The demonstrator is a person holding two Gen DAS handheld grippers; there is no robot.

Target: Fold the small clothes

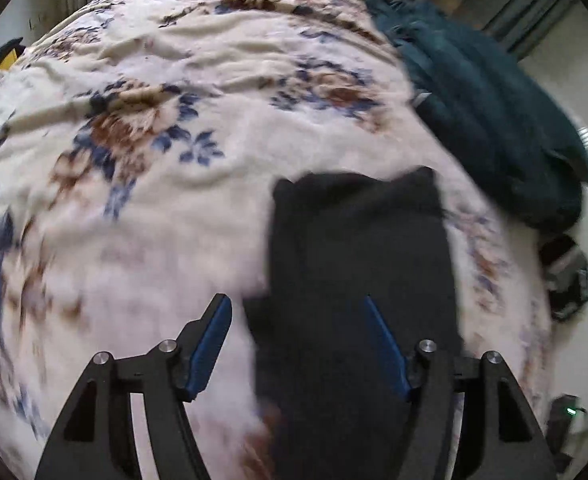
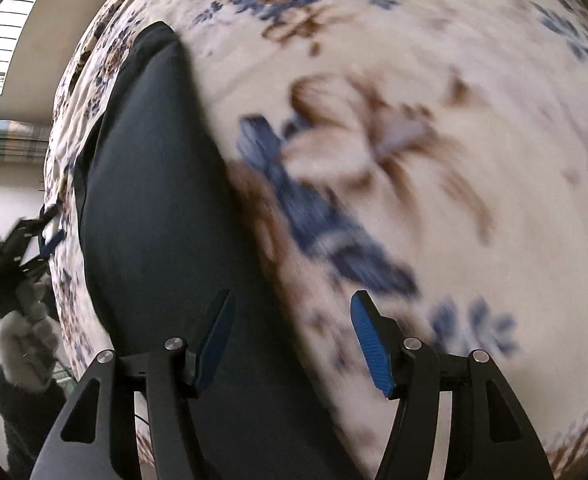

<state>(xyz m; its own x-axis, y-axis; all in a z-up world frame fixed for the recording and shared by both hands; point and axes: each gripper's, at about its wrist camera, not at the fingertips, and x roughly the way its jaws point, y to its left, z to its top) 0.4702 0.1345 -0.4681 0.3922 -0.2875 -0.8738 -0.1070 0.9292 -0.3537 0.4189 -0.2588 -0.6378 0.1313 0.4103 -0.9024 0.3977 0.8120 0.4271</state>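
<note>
Left wrist view showed the left gripper [image 1: 298,300] hanging with jaws apart and empty above a folded black garment [image 1: 358,248] lying flat on the floral blanket [image 1: 173,120]; a dark teal garment [image 1: 490,120] lay heaped beyond. The right gripper [image 2: 289,300] likewise gaped, gripping nothing, over the same black cloth's edge.

Our left gripper [image 1: 298,336] has matte black, curved fingers pierced by triangular cut-outs; silver round screw heads mark the pivots; the fingertips [image 1: 209,350] carry ribbed blue pads; our right gripper [image 2: 291,338] is built the same; in its view, the hand [image 2: 25,340] wears a pale knitted glove above a dark fuzzy sleeve [image 2: 21,412].
</note>
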